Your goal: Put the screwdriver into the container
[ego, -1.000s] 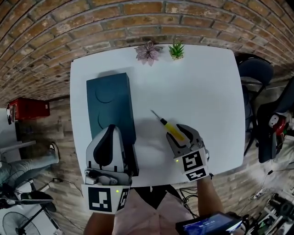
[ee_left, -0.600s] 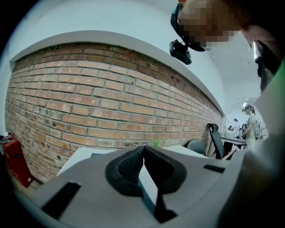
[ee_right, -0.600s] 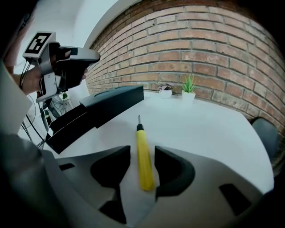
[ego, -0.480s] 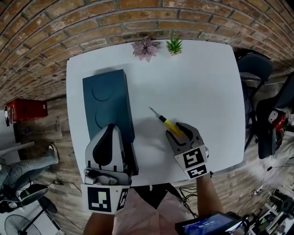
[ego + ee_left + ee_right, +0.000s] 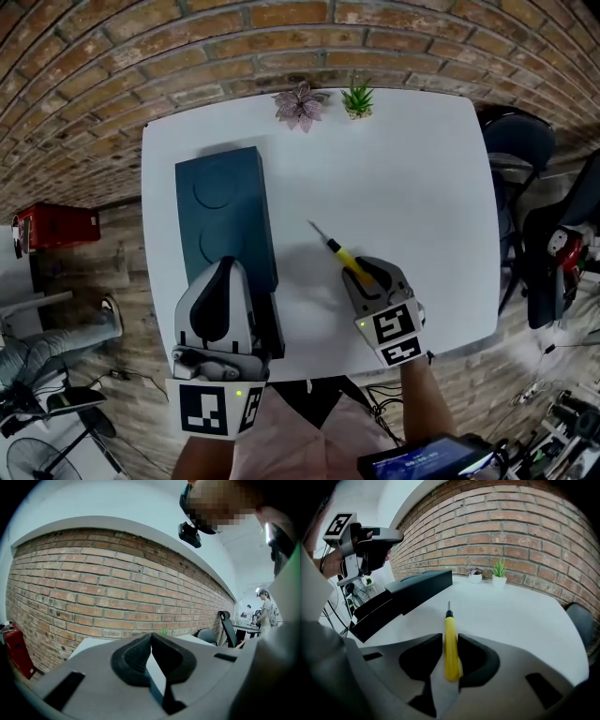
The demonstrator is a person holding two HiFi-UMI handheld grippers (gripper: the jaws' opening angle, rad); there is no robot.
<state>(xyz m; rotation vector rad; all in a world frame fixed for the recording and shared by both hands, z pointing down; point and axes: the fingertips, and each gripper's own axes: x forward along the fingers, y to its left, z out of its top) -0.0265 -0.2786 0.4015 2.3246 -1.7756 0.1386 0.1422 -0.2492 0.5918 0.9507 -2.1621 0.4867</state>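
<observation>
Yellow-handled screwdriver [image 5: 336, 249] lying on white table [image 5: 422, 169], dark teal container [image 5: 225, 214] nearby, apart

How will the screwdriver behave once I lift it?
The screwdriver looks stiff and light, so it probably lifts without sagging. Its smooth round yellow handle may slip or twist; the right tool has just been closing on it. The thin shaft sticks out ahead, so it could tilt tip-down.

A brick wall [image 5: 187, 37] rises behind the white table [image 5: 412, 187], with a black chair [image 5: 520, 141] beside it on a wooden floor [image 5: 122, 244].
</observation>
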